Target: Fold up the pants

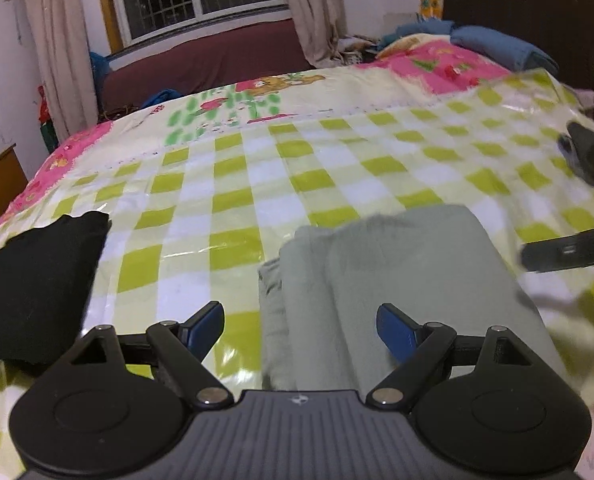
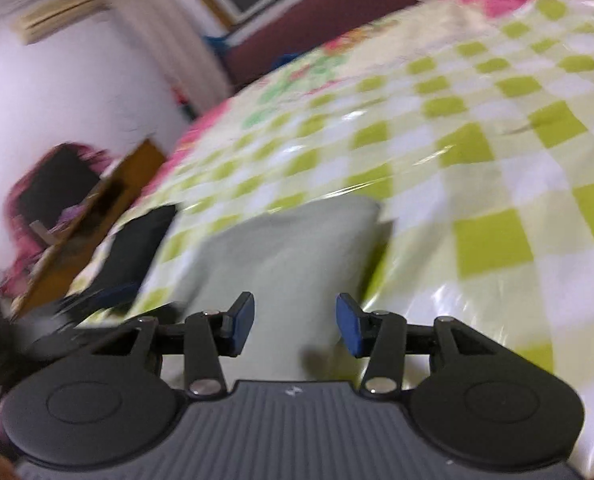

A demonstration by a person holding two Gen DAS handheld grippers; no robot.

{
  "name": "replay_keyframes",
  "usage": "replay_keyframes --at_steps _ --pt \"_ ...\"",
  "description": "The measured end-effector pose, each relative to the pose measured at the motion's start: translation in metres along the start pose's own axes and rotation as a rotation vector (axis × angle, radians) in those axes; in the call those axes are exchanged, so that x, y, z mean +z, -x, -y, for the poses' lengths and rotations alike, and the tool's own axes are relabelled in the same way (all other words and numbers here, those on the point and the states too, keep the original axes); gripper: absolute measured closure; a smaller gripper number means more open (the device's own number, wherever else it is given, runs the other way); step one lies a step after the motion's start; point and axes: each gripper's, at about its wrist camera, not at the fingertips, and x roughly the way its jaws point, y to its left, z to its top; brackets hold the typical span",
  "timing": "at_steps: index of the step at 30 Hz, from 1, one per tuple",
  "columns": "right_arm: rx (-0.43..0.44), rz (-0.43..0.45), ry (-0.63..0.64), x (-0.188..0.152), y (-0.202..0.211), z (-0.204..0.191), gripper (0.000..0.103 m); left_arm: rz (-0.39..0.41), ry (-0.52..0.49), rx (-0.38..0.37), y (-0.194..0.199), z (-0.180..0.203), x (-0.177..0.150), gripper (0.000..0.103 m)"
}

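Left wrist view has my left claw hanging wide apart with nothing in it, right over the near end of the grey-green pants, which are lying folded up in a bundle on the bed's green-and-white checkered cover, with a black folded garment sitting off to the left, well apart from them. Over on the right wrist view, which is pretty blurry, my right claw is spread apart too and holding nothing, hovering above the same pants near their right edge.
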Motion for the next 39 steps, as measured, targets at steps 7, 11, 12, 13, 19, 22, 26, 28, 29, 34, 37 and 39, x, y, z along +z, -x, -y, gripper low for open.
replay_keyframes --at_steps 7,11,12,13,19,22,26,28,29,34,37,39 --pt "-0.077 0.021 0.14 0.015 -0.061 -0.012 0.057 -0.038 -0.05 -0.023 -0.049 0.014 0.006 0.006" --pt "-0.158 -0.048 0.176 0.018 -0.099 0.001 0.068 -0.104 -0.06 -0.034 -0.076 0.01 -0.003 0.002" --pt "-0.169 -0.053 0.189 0.02 -0.103 0.002 0.068 -0.106 -0.042 -0.041 -0.075 0.008 -0.003 0.002" --pt "-0.167 -0.06 0.186 0.023 -0.105 0.003 0.068 -0.107 -0.028 -0.046 -0.072 0.006 -0.003 0.002" --pt "-0.14 -0.006 0.213 0.03 -0.079 -0.012 0.063 -0.077 -0.057 -0.033 -0.054 0.004 -0.01 0.002" --pt "-0.043 -0.007 0.246 0.039 -0.079 -0.03 0.061 -0.066 -0.041 -0.038 -0.049 0.0 -0.01 0.002" --pt "0.082 -0.101 0.386 0.042 -0.103 -0.067 0.057 -0.075 0.007 -0.085 -0.045 -0.008 -0.017 0.002" --pt "0.088 -0.145 0.448 0.042 -0.123 -0.081 0.057 -0.062 0.002 -0.082 -0.045 -0.007 -0.02 0.002" --pt "0.066 -0.178 0.479 0.041 -0.137 -0.088 0.059 -0.057 0.0 -0.08 -0.045 -0.006 -0.021 0.002" --pt "-0.108 -0.235 0.559 0.037 -0.188 -0.087 0.073 -0.082 0.023 -0.083 -0.059 -0.013 -0.025 0.001" --pt "-0.166 -0.196 0.486 0.049 -0.189 -0.077 0.072 -0.079 0.059 -0.081 -0.053 -0.021 -0.026 0.001" --pt "-0.14 -0.173 0.441 0.052 -0.169 -0.073 0.069 -0.065 0.052 -0.066 -0.043 -0.023 -0.025 0.001"
